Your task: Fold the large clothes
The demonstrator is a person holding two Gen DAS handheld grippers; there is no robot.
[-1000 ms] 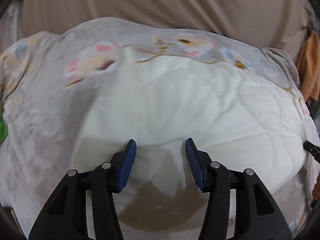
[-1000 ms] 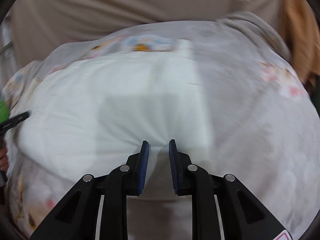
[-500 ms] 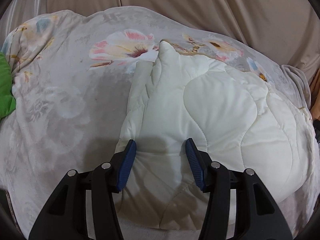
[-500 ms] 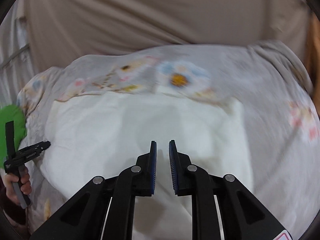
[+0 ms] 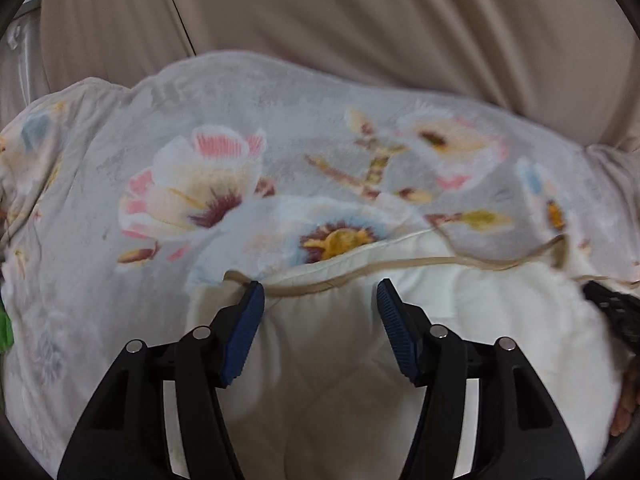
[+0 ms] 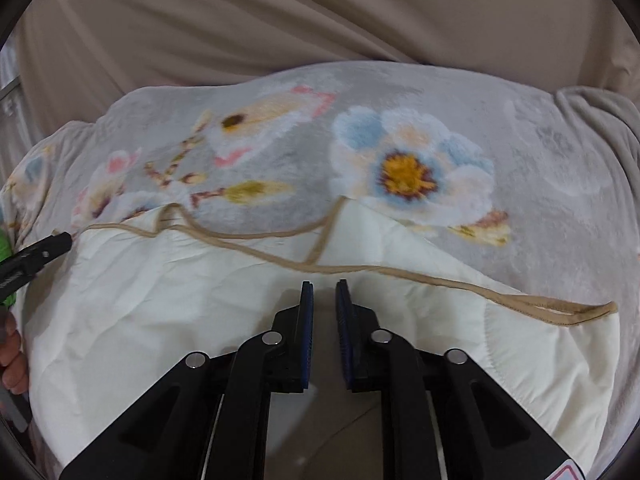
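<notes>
My left tongs are spreading over the cream quilted piece lying on the floral blanket, gripping nothing; my right tongs are closing, nearly together. It looks soft, puffy and light; I'd pinch its tan piped edge

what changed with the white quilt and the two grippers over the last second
The white quilt has been carried forward, so its tan-edged border now lies further up the flowered blanket. The left gripper is opening, pads clear of the fabric. The right gripper stays nearly closed, jaws closing. The beige curtain behind is unchanged.
</notes>
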